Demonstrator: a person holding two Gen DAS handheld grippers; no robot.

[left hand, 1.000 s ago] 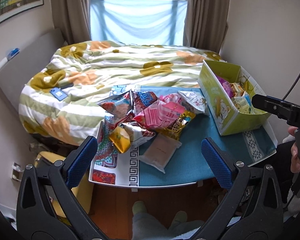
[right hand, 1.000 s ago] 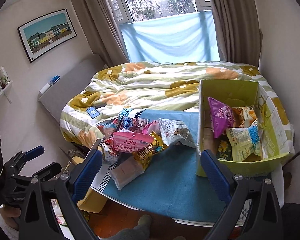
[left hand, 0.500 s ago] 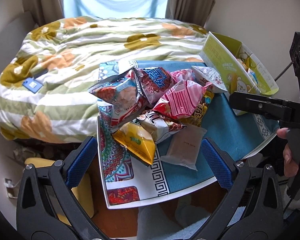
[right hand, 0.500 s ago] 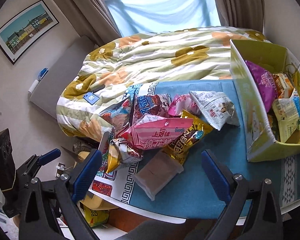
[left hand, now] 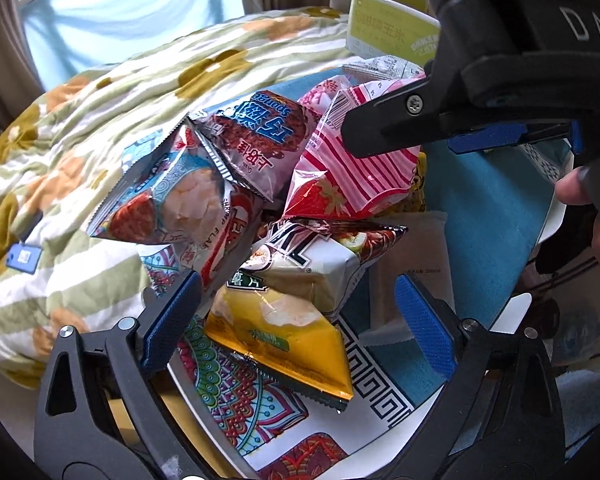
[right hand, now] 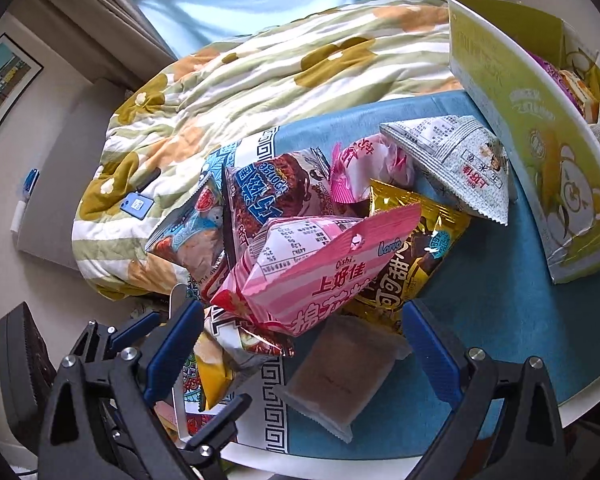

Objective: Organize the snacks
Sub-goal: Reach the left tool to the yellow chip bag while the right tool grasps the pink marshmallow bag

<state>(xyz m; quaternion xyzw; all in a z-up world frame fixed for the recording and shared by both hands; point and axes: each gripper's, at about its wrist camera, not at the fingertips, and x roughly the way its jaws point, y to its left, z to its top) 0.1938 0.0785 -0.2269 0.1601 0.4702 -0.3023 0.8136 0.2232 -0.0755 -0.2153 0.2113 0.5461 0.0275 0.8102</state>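
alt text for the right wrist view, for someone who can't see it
The open right gripper hovers over a heap of snack bags on a blue-topped table, nearest a pink striped bag. A green box already holding snacks stands at right; a flowered quilt lies behind.

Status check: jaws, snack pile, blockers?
Left gripper and right gripper open, empty. Snack pile loose beside the green box. Grippers crowd each other.

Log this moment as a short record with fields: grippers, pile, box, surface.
left gripper: open, straddling the yellow packet
right gripper: open, over the pink striped bag
pile: loose snack bags heaped on the table's left half; tan flat pouch at the near edge
box: green carton, some snacks inside
surface: blue tablecloth, patterned border
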